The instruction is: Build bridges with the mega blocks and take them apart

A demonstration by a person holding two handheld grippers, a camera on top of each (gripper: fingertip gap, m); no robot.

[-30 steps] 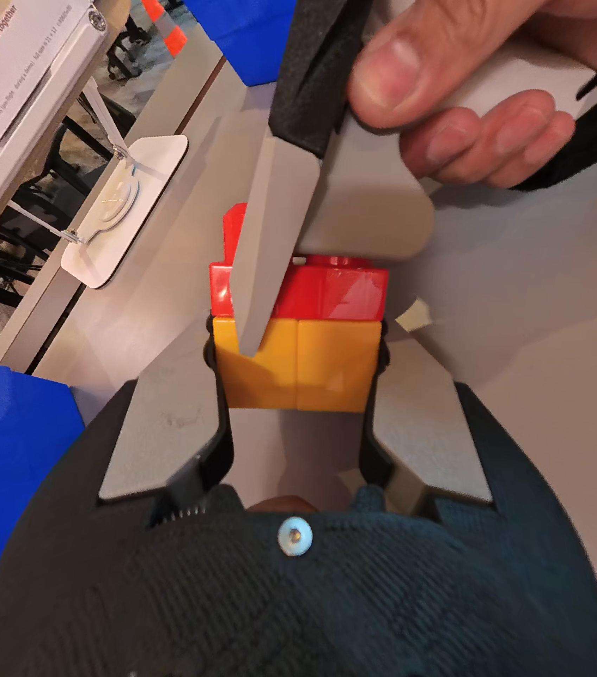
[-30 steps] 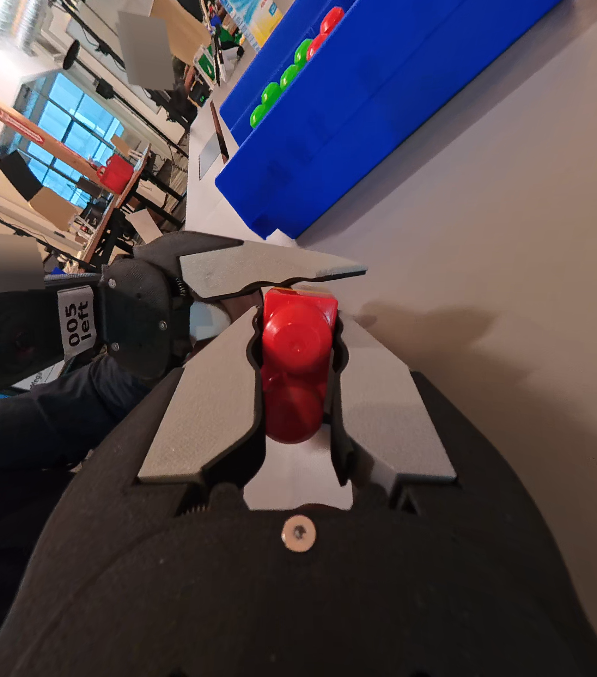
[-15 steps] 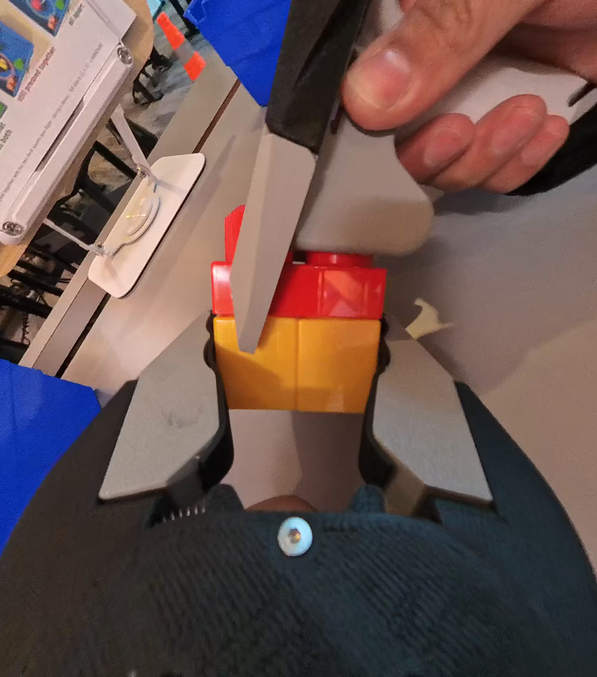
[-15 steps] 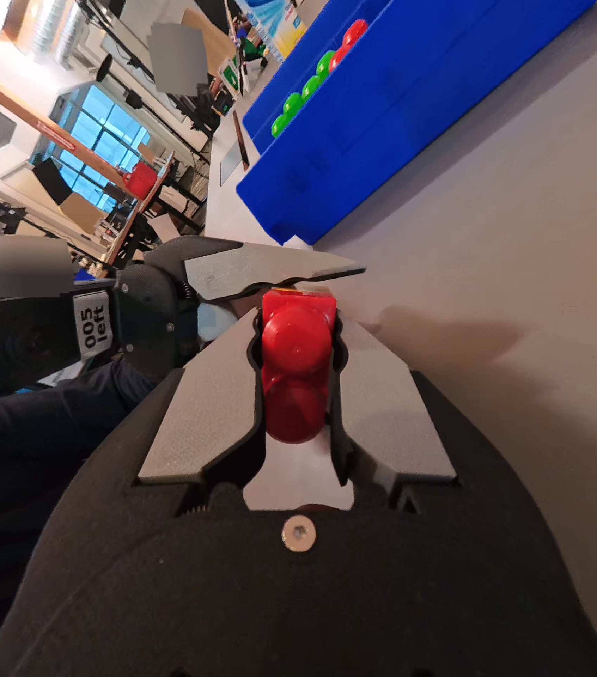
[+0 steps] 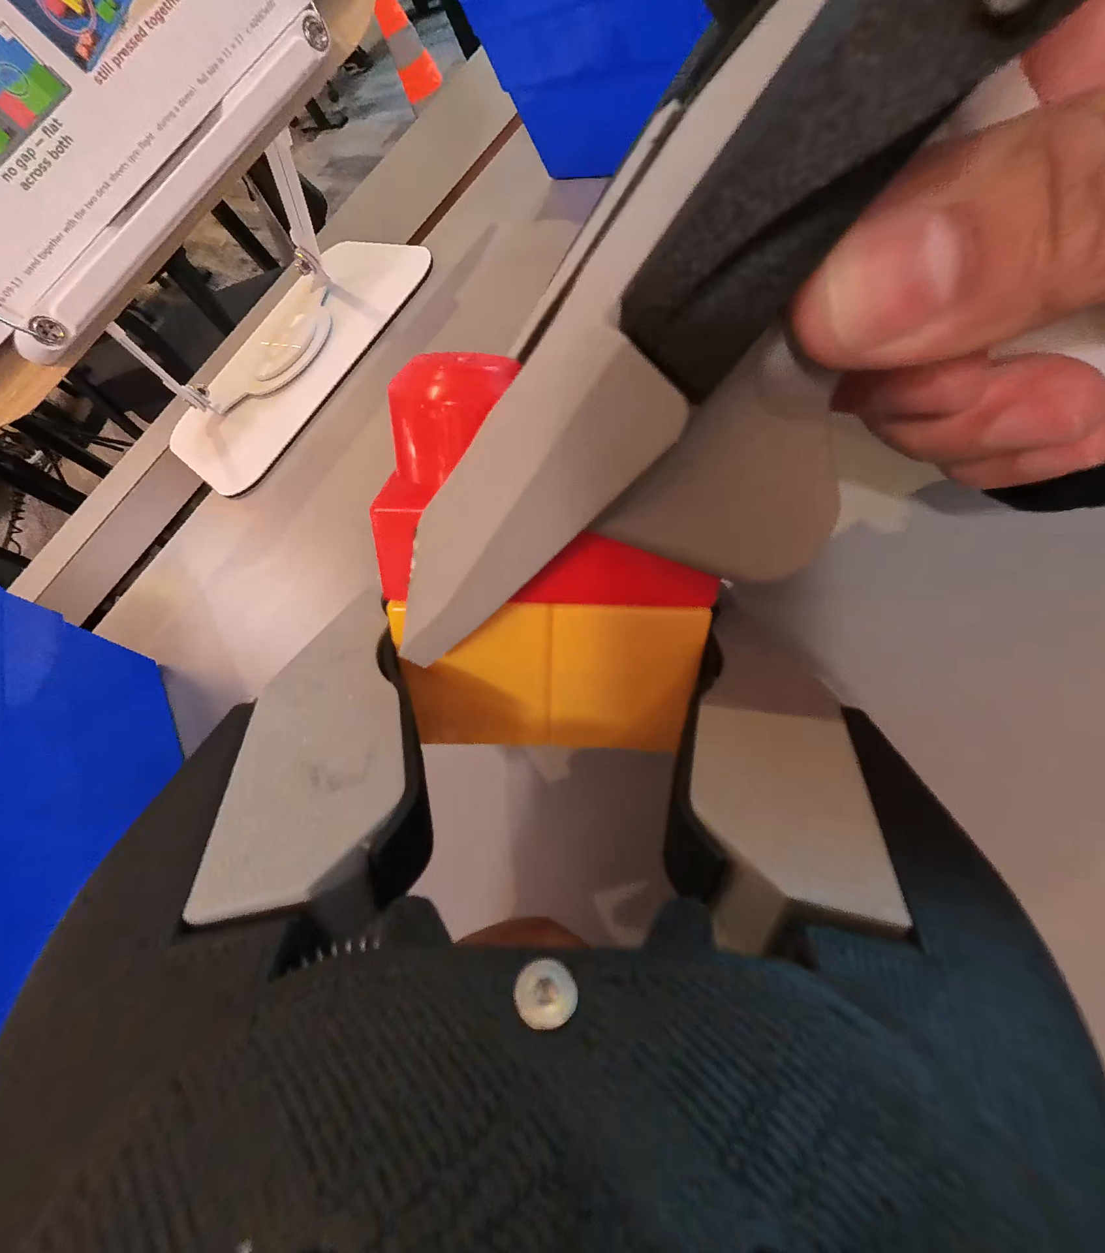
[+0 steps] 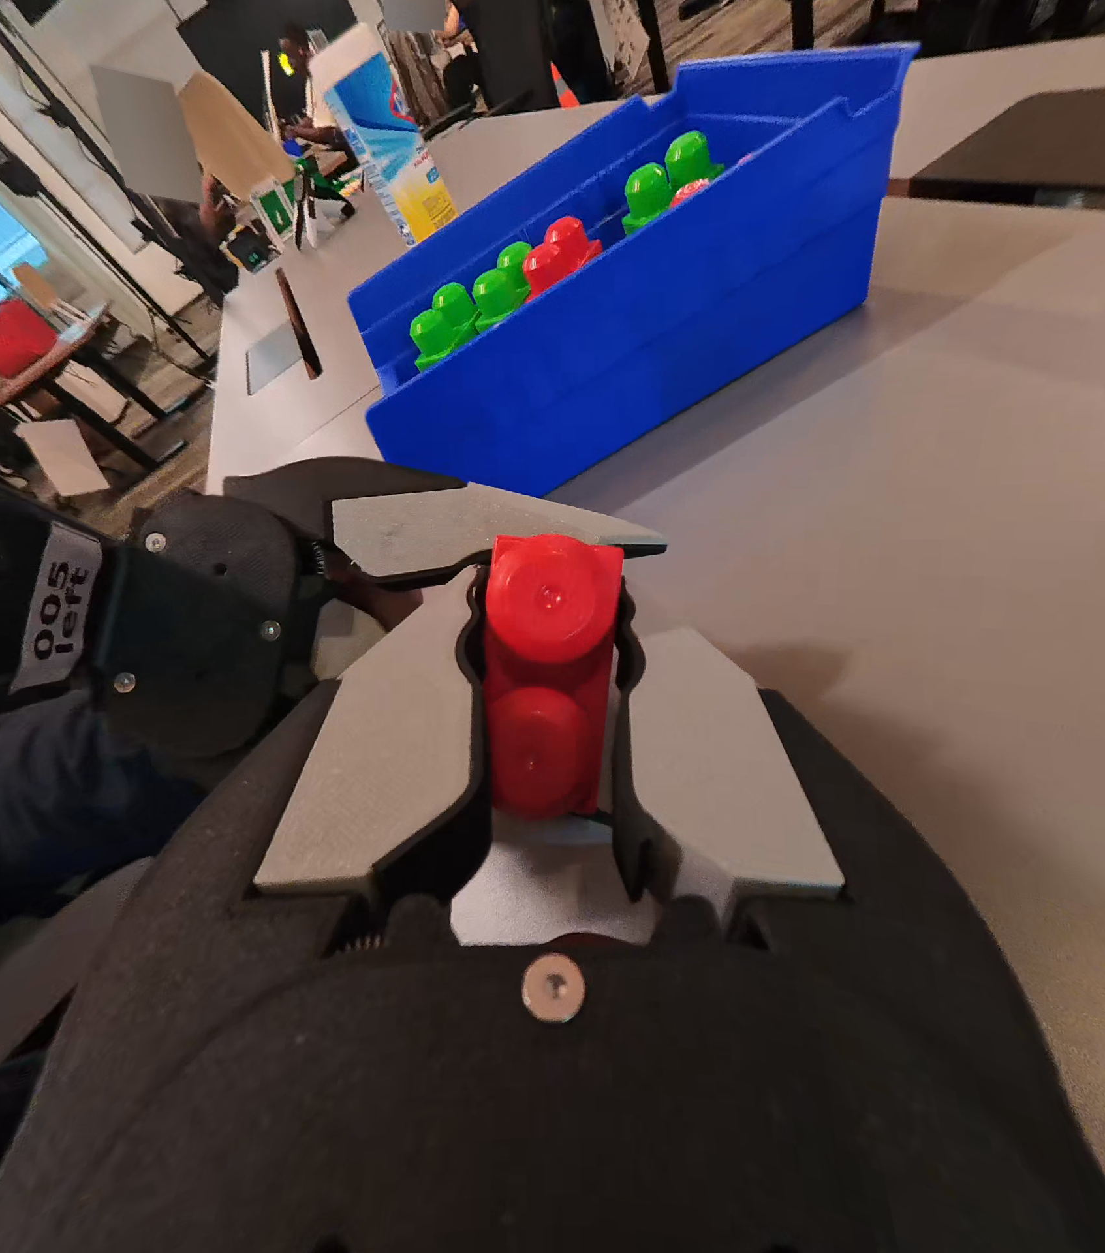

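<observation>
In the left wrist view my left gripper (image 5: 549, 651) is shut on a yellow block (image 5: 556, 678). A red block (image 5: 617, 576) sits on top of it, tilted, with one stud (image 5: 441, 413) sticking up at the left. My right gripper comes in from the upper right, held by a hand (image 5: 983, 285), and its fingers (image 5: 522, 502) clamp the red block. In the right wrist view my right gripper (image 6: 549, 617) is shut on the red block (image 6: 549, 671); the left gripper (image 6: 481, 535) lies just behind it. The yellow block is hidden there.
A blue bin (image 6: 637, 352) with green and red blocks stands behind on the grey table (image 6: 909, 542). Another blue bin (image 5: 41, 759) sits at the left in the left wrist view, with a white stand base (image 5: 305, 359) and an instruction card (image 5: 61, 135) at the table edge.
The right gripper has rotated with the red block, tilting it up off the yellow block on one side. The right wrist view has swung round towards level. Both grips held.
</observation>
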